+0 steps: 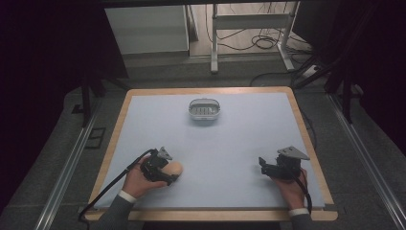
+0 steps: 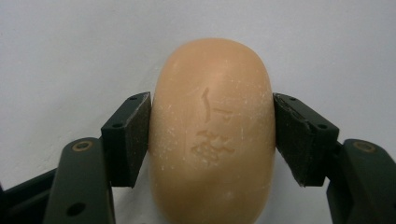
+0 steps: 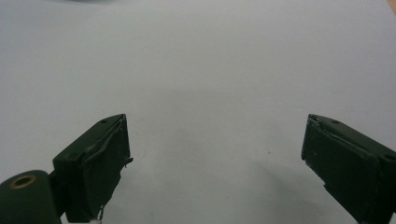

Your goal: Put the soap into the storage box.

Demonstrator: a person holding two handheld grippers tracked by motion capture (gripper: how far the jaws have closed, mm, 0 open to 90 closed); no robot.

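A: Where is the smooth, peach-coloured oval bar of soap (image 2: pixel 212 135)?

B: It lies on the pale blue mat (image 1: pixel 239 153) that covers the wooden-edged table (image 1: pixel 111 143), near the front left. The left gripper (image 1: pixel 167 173) has it between its two black jaws, one pad against each long side. In the left gripper view the pads press both flanks of the bar, and a stamped mark shows on its top face.

A: And the other hand?

B: The right gripper (image 1: pixel 265 165) sits low over the mat at the front right, well apart from the soap. Its jaws stand wide, with bare mat between them in the right gripper view.

A: Anything else on the mat?

B: A small white oval soap dish with a ribbed bottom (image 1: pixel 204 109) rests near the far edge, about midway across, well apart from both grippers.
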